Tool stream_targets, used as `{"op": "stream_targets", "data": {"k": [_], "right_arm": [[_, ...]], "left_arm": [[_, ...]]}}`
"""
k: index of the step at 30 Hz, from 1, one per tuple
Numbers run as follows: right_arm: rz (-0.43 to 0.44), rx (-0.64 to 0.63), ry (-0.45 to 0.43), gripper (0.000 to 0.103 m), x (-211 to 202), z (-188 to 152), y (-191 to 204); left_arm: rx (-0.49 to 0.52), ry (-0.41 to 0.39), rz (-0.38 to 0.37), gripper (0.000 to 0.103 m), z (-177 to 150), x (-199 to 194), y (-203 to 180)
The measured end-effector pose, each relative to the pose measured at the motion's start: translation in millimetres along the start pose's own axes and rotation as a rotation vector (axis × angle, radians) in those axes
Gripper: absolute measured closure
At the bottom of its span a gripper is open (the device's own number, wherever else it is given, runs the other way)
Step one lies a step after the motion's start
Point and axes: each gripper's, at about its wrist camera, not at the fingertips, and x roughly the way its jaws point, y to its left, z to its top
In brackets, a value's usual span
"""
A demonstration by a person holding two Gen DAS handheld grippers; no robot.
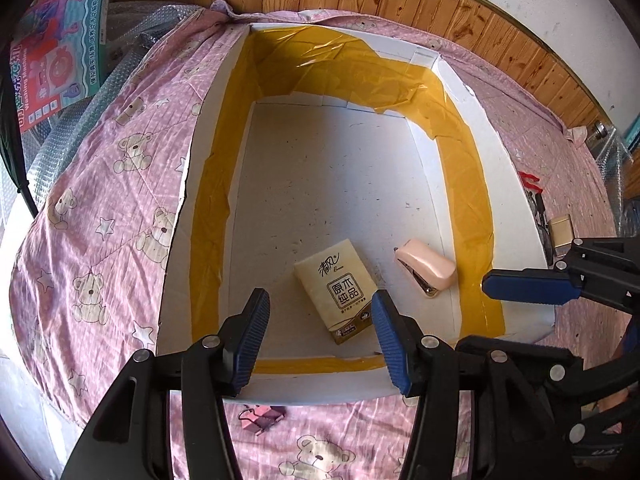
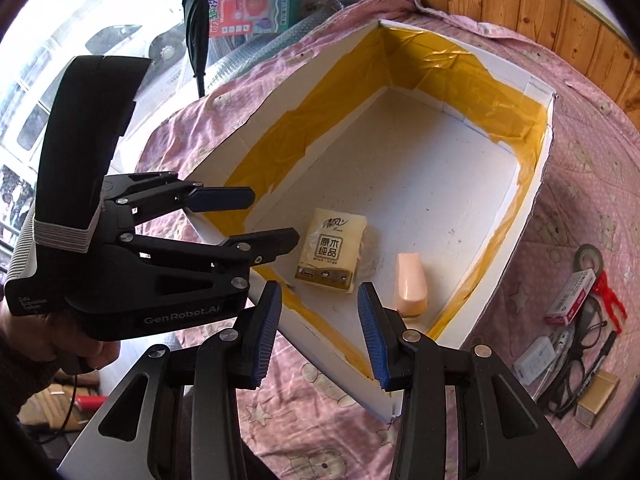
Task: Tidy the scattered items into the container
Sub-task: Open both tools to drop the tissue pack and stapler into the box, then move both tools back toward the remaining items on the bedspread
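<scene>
A white cardboard box (image 1: 332,168) lined with yellow tape sits open on a pink bear-print quilt. Inside, near its front wall, lie a beige tissue pack (image 1: 336,292) and a pink stapler (image 1: 426,268). My left gripper (image 1: 320,320) hovers open over the box's near edge, above the tissue pack, holding nothing. The right gripper (image 2: 320,316) is open and empty above the box's near corner, with the tissue pack (image 2: 332,250) and stapler (image 2: 410,282) just beyond. The left gripper (image 2: 256,218) shows open over the box's left wall.
Loose on the quilt right of the box (image 2: 420,168) are a tape roll (image 2: 588,258), a staple box (image 2: 570,298), a red clip (image 2: 610,294), glasses (image 2: 576,372), a white charger (image 2: 534,360) and a gold box (image 2: 598,398). Binder clips (image 1: 262,416) lie before the box.
</scene>
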Motion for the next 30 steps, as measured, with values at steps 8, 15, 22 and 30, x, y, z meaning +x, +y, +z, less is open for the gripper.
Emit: {"op": "stream_targets", "data": {"k": [8, 15, 22, 30], "right_arm": [[0.054, -0.015, 0.004, 0.062, -10.0, -17.5, 20.7], [0.012, 0.077, -0.199, 0.062, -67.9, -26.8, -3.4], [-0.007, 0.216, -0.362, 0.062, -124.5, -54.7, -47.4], [0.033, 0.329, -0.477, 0.062, -145.9, -95.4, -79.2]], "left_arm": [[-0.083, -0.018, 0.018, 0.048, -26.1, -26.4, 23.5], [-0.043, -0.130, -0.036, 0.048, -12.8, -61.3, -16.7], [0.034, -0.209, -0.077, 0.048, -3.3, -76.1, -77.1], [0.087, -0.243, -0.062, 0.048, -11.4, -82.1, -123.1]]}}
